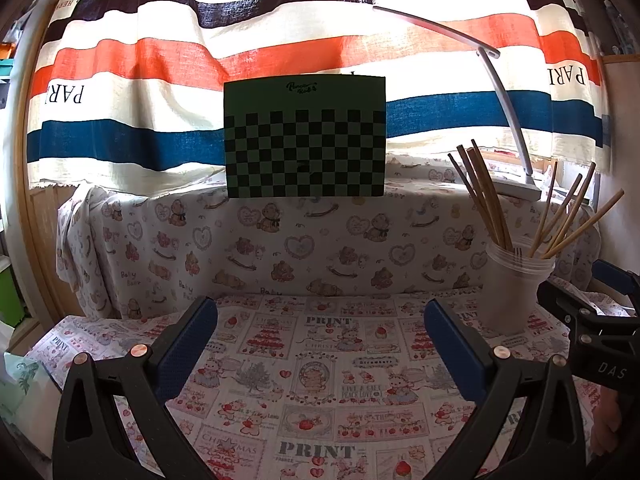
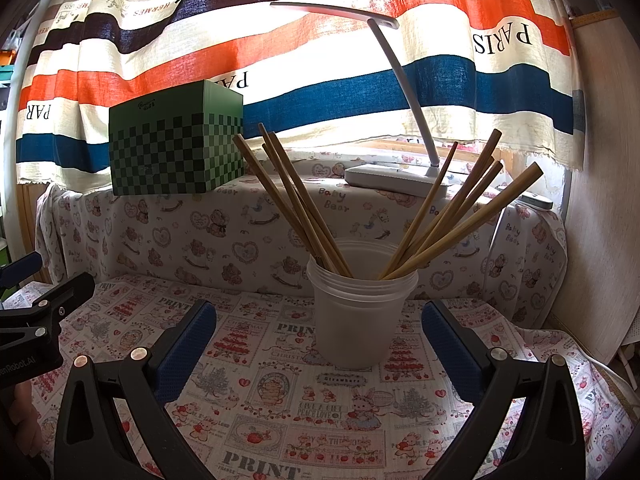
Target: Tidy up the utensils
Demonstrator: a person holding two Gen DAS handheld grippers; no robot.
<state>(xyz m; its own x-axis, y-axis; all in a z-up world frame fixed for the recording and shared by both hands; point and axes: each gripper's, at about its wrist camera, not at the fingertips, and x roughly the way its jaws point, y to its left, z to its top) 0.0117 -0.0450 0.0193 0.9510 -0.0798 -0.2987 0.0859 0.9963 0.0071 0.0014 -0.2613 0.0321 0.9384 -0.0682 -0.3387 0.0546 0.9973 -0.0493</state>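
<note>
Left claw (image 1: 320,344) spread wide, blue pads apart, nothing between them, hovering over the printed tablecloth (image 1: 312,392) on the table. Right claw (image 2: 320,344) likewise spread wide and empty, aimed straight at the translucent plastic cup (image 2: 356,312), which stands upright on the cloth at 12 o'clock, just beyond the fingertips and not touched. Wooden chopsticks (image 2: 304,208) standing in the cup, fanned in two bunches: one leaning toward 11 o'clock, the other toward 1 o'clock. From the left wrist view, same cup (image 1: 516,292) at 2 o'clock, with the right claw just beside it at 3 o'clock. Green checkered box (image 1: 306,138) on the covered ledge at 12 o'clock, well behind. White desk lamp (image 2: 396,176) on the ledge behind the cup, arm arching overhead. Striped curtain (image 1: 160,60) across the back.
</note>
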